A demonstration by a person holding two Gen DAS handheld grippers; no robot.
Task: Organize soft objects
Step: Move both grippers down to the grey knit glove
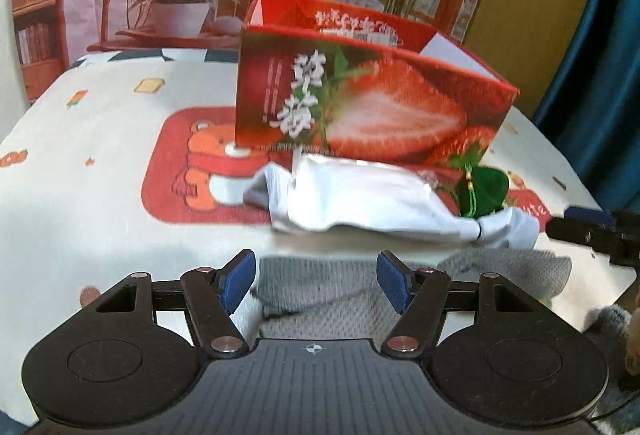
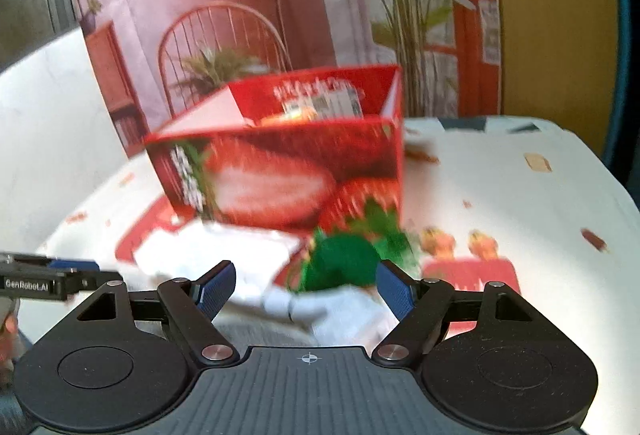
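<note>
A red strawberry-print box (image 1: 360, 103) stands open-topped on the table; it also shows in the right wrist view (image 2: 288, 171). In front of it lie a white cloth (image 1: 372, 199), a small green pouch (image 1: 482, 191) and a grey knitted cloth (image 1: 332, 291). My left gripper (image 1: 316, 285) is open and empty above the grey cloth. My right gripper (image 2: 306, 289) is open and empty, just short of the green pouch (image 2: 344, 261) and the white cloth (image 2: 224, 255). The right gripper's tip shows at the left wrist view's right edge (image 1: 584, 227).
The table has a white cartoon-print tablecloth (image 1: 112, 123) with a red bear patch. A printed backdrop with a chair and plants stands behind the box. A fuzzy brown and grey thing (image 1: 624, 327) sits at the right edge.
</note>
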